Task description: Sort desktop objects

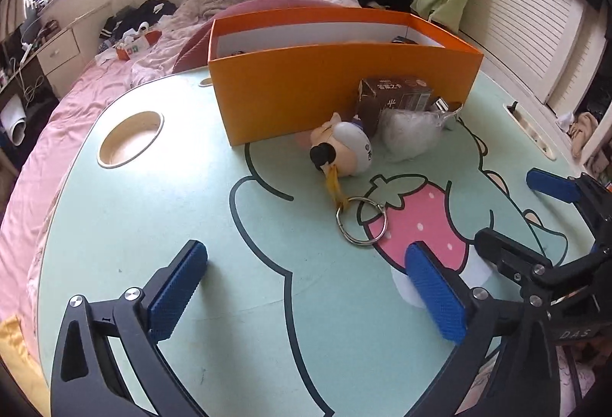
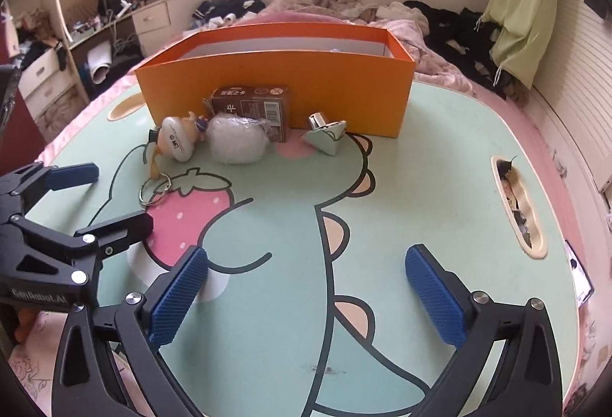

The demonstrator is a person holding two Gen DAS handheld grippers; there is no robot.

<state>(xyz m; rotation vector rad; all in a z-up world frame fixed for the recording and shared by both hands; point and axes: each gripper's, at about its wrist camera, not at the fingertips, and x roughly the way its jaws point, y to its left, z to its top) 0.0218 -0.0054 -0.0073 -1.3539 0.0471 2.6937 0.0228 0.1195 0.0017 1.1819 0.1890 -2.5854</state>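
Both my claws, left (image 1: 306,287) and right (image 2: 306,290), gape empty. Keyring (image 1: 361,222) lies flat; pads may skate off it.

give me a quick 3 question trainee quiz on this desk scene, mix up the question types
1. True or false: the brown carton lies inside the orange box.
2. Which thing has a metal ring attached? A. the white fluffy ball B. the toy figure C. the silver spinning top
3. Fill in: both the left tool and the right tool are ____ and hold nothing.

Key
1. False: it lies on the table, in front of the box.
2. B: the ring hangs from its yellow cord.
3. open
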